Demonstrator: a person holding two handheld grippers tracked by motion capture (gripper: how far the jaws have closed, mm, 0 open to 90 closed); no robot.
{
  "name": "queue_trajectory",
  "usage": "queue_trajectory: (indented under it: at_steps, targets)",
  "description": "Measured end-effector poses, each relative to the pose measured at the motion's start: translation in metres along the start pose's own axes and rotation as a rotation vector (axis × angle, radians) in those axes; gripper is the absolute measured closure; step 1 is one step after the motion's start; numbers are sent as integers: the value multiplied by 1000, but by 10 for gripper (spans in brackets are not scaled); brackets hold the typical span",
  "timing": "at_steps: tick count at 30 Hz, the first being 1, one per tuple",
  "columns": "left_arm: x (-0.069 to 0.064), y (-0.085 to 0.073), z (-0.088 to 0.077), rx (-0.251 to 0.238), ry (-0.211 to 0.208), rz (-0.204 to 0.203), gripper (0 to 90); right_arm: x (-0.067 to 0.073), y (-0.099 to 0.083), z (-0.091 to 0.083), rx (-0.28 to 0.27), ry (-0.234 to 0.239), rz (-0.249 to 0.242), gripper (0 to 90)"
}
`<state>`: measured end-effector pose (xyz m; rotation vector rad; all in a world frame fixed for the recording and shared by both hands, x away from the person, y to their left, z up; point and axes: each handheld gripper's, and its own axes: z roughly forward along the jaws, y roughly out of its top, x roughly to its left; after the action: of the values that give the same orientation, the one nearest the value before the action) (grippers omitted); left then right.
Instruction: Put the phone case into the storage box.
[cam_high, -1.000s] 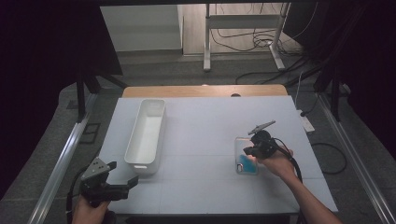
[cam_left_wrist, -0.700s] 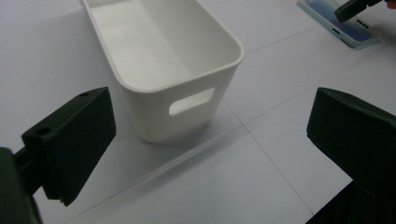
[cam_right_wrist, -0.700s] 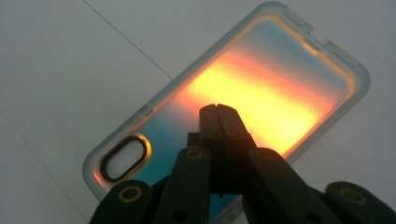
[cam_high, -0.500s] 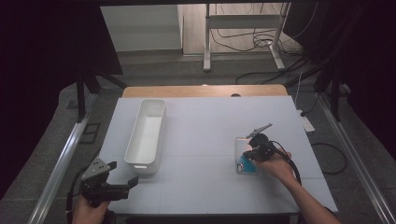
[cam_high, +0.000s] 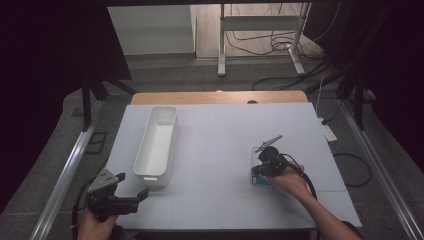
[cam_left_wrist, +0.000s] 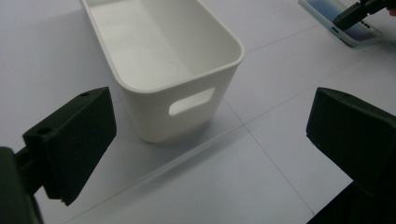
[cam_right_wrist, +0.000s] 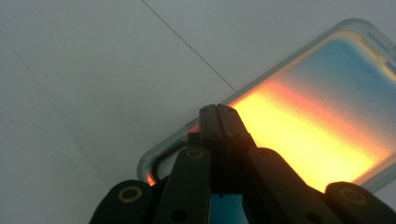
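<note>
A phone case with a clear rim and an orange-to-blue back lies flat on the white table, right of centre. My right gripper tilts down onto it, jaws shut together, nothing between them. In the right gripper view the closed tips rest at the case near its camera-hole end. My left gripper hovers at the table's near left corner, open and empty. In the left gripper view its jaws frame the white bin, with the case farther off.
The long white bin stands empty on the left half of the table, its handle end toward my left gripper. A wooden strip edges the table's far side. Cables and a metal stand lie on the floor beyond.
My right gripper has shifted slightly left and dipped lower onto the phone case. The left gripper has stayed where it was.
</note>
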<state>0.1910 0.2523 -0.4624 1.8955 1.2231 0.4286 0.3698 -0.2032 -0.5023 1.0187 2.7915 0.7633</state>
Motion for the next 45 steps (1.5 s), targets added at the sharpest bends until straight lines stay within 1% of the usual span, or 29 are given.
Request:
queue_trajectory:
  at_steps: [10, 13, 19, 22, 24, 27, 28, 31, 36, 37, 38, 43, 45]
  targets:
    - [0, 0, 1, 2, 4, -5, 27, 3, 14, 10, -14, 0, -16, 895]
    - [0, 0, 1, 2, 6, -4, 30, 3, 21, 15, -19, -6, -27, 895]
    - [0, 0, 0, 2, 10, -5, 32, 3, 34, 24, -33, -10, -28, 895]
    - [0, 0, 0, 2, 12, -1, 33, 4, 38, 25, -28, -18, -39, 895]
    - [0, 0, 0, 0, 12, -1, 33, 4, 37, 23, -27, -14, -42, 895]
    - [-1, 0, 0, -1, 13, 3, 33, -2, 36, 11, -52, -28, -34, 895]
    - [-1, 0, 0, -1, 13, 3, 33, -2, 36, 11, -52, -28, -34, 895]
    - [-1, 0, 0, -1, 12, 7, 33, -17, 29, -3, -73, -58, -1, 895]
    - [-2, 0, 0, -4, 11, 13, 32, -39, 14, -15, -65, -99, 51, 895]
    - [-2, 0, 0, -4, 11, 13, 32, -39, 14, -15, -65, -99, 51, 895]
    - [-2, 0, 0, -5, 12, 13, 27, -45, 9, -16, -55, -103, 71, 895]
    - [-2, 0, -1, -6, 17, 8, 14, -48, 5, -13, -29, -103, 76, 895]
    - [-2, 0, -1, -8, 18, 6, 13, -47, 4, -10, -10, -103, 66, 895]
